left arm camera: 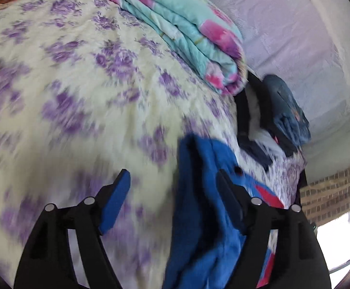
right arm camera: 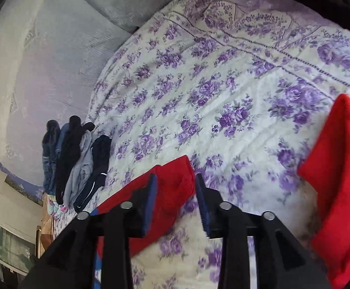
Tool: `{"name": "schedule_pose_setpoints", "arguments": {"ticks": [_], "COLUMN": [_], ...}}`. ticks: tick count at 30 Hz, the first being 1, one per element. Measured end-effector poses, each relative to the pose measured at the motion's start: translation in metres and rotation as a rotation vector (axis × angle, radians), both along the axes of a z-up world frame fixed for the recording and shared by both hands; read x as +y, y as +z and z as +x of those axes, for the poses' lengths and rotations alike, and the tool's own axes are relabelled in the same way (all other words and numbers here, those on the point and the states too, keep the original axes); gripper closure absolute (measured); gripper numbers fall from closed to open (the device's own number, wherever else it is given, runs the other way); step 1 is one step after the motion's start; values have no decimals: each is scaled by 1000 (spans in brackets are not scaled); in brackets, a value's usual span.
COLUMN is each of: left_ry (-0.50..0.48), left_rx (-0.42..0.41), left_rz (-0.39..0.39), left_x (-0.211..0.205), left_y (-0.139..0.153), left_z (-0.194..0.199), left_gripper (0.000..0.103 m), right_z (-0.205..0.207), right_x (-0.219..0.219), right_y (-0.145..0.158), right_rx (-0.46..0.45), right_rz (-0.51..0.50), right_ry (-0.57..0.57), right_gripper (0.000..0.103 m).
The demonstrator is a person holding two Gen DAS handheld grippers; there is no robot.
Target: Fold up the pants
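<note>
The left wrist camera sits just behind the left hand-held gripper (left arm camera: 172, 192) and looks down along its fingers at the bed (left arm camera: 66, 96), close above the cover, toward the wall (left arm camera: 295, 36); this view is motion-blurred. The right wrist camera rides behind the right hand-held gripper (right arm camera: 176, 192) and looks across the bed (right arm camera: 223, 96) from slightly higher, with the wall (right arm camera: 42, 60) at its left. Both views share the floral bed cover, the wall, and the clothes pile (left arm camera: 278, 118) (right arm camera: 76, 159) at the bed's edge.
</note>
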State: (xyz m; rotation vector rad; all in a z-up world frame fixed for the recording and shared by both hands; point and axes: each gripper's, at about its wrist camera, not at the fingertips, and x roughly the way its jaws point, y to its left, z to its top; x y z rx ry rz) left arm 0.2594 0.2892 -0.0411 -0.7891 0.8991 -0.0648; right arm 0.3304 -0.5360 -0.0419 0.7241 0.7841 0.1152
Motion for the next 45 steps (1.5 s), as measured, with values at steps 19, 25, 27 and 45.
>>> {"name": "schedule_pose_setpoints", "arguments": {"ticks": [19,25,27,45], "left_ry": [-33,-6,9,61], "left_rx": [-57,-117,-140,-121], "left_rz": [-207,-268,-262,-288], "left_x": [-80,-73,-70,-47], "left_y": [-31,-35,-30,-32], "left_z": [-93,-100,-108,-154], "left_gripper": [45,84,84,84], "right_z": [-229,-249,-256,-232], "right_x": [31,30,24,15], "right_y": [-1,-4,-7,-56], "right_rx": [-65,-78,-67,-17], "right_rz": [103,119,123,190], "right_ry": [63,70,48,8], "right_gripper": [29,29,29,85]}}
